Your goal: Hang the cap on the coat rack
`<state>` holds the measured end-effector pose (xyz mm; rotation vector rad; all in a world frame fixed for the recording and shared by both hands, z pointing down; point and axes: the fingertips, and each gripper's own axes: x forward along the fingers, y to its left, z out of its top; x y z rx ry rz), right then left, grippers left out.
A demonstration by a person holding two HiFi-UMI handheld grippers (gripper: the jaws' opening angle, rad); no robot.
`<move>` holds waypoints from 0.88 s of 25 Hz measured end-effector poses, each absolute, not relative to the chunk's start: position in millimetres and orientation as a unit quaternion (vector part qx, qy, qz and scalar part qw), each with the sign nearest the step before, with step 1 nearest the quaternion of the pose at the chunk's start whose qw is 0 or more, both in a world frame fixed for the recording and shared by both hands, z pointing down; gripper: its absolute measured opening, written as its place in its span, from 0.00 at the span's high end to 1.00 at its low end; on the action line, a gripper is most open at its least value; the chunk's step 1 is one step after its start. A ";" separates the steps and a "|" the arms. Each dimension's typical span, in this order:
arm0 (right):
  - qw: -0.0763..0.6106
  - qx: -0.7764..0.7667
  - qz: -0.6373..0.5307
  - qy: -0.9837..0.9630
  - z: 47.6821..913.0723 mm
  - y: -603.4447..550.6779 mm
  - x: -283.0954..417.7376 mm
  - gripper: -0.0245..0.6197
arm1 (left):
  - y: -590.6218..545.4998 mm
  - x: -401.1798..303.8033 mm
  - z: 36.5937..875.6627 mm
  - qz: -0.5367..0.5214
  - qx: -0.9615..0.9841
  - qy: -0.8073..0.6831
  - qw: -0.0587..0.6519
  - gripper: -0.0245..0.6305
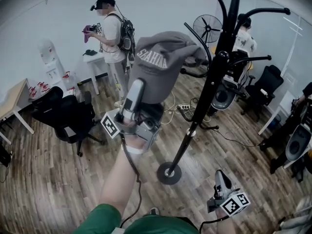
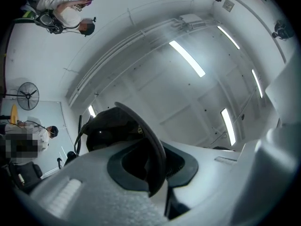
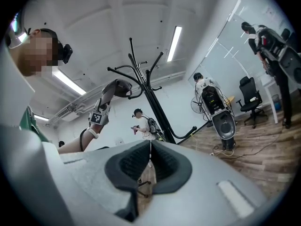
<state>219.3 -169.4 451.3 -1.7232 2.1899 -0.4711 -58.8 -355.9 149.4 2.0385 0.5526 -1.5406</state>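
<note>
My left gripper [image 1: 138, 84]: jaws clamped on brim of grey fabric cap [image 1: 163, 57], held high, just left of black metal coat rack [image 1: 210, 84]. My right gripper [image 1: 220, 177]: jaws together, empty, near right.

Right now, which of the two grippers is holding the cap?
The left gripper, raised by the coat rack, shut on the grey cap; the right gripper is low and empty.

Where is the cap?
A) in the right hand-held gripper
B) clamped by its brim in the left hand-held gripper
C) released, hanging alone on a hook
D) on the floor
B: the left hand-held gripper is shut on the brim of the cap, beside the coat rack.
</note>
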 end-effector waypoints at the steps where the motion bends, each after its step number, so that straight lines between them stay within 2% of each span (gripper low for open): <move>1: 0.158 -0.602 -0.164 0.766 450.5 -170.1 220.8 0.95 | -359.3 -53.4 154.7 -0.566 0.754 0.202 0.265 0.90; 12: 0.160 -0.584 -0.165 0.778 445.6 -184.6 235.7 0.95 | -357.9 -47.3 229.1 -0.566 0.741 0.186 0.310 0.90; 22: 0.147 -0.551 -0.192 0.798 463.4 -201.2 223.2 0.95 | -338.9 -88.8 271.6 -0.582 0.735 0.178 0.299 0.89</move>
